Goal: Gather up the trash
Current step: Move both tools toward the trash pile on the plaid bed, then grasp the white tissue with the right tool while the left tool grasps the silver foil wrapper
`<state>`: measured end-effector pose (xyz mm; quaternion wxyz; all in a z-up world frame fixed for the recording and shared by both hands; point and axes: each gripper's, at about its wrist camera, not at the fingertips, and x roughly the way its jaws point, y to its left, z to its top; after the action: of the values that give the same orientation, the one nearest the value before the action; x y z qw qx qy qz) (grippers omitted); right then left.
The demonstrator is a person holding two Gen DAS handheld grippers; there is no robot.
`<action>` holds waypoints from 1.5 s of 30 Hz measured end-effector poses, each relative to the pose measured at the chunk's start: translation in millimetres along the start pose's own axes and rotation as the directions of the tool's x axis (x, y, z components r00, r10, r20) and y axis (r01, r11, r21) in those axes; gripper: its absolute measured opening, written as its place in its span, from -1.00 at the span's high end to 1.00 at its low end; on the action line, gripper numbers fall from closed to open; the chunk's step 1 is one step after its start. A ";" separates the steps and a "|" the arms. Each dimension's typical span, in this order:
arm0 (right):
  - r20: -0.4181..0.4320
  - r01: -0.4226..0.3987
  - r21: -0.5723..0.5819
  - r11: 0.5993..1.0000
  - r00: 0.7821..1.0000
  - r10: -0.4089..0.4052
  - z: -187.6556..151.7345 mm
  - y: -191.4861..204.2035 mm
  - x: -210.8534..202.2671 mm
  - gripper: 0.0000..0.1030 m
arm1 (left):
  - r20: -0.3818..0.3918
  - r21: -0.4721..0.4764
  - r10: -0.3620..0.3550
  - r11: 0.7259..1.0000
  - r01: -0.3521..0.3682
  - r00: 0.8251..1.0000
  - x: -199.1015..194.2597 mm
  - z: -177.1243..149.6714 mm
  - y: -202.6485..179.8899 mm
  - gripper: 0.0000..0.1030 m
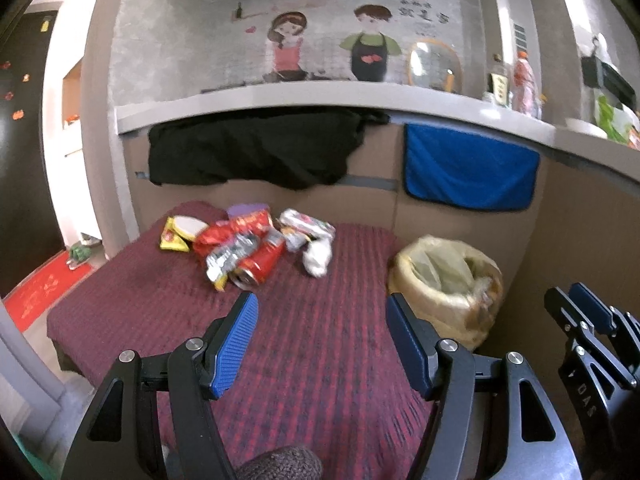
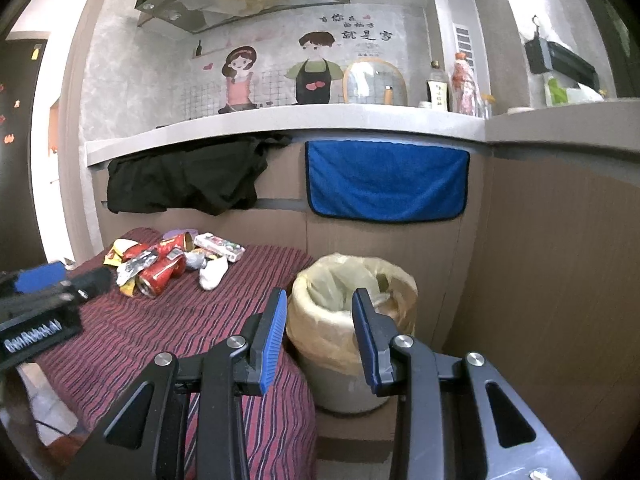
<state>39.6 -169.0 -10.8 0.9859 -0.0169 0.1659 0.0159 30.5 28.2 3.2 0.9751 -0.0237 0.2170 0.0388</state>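
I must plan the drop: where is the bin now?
The bin stands on the floor right of the table, below the blue towel.

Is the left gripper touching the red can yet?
Apart. The left wrist view shows the open left gripper short of the red can, with bare striped cloth between its fingers and the can.

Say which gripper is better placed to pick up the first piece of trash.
Left. The left gripper is open and faces the trash pile on the striped cloth. The right gripper, also open, points at the bin instead.
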 end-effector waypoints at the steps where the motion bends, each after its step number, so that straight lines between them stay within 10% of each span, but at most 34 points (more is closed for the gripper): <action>1: -0.002 -0.009 -0.005 1.000 1.000 0.009 4.7 1.6 6.4 0.38 | 0.009 -0.004 0.011 1.000 -0.011 1.000 3.3 5.3 4.9 -0.29; 16: -0.029 -0.205 -0.062 0.977 0.979 0.203 58.3 73.7 117.7 0.39 | -0.036 -0.200 0.109 0.973 -0.115 0.993 123.2 55.0 165.2 -0.29; 21: -0.111 -0.302 -0.069 0.951 0.949 0.294 58.6 110.6 174.1 0.39 | -0.057 -0.239 0.032 0.970 -0.045 0.998 165.0 51.5 208.8 -0.29; 39: -0.459 -0.345 -0.109 0.932 0.849 0.260 18.3 182.9 346.5 0.39 | -0.181 -0.183 -0.058 0.983 0.024 0.982 226.4 25.6 218.2 -0.30; 45: -0.507 -0.368 0.032 0.929 0.796 0.332 8.5 163.4 362.1 0.84 | -0.210 -0.129 -0.114 0.988 0.088 0.971 234.1 21.3 204.7 -0.30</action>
<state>378.3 3.9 -126.0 0.8867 -0.0232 0.4169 0.1985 233.3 248.7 -83.0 0.9431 -0.0969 0.3181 -0.0010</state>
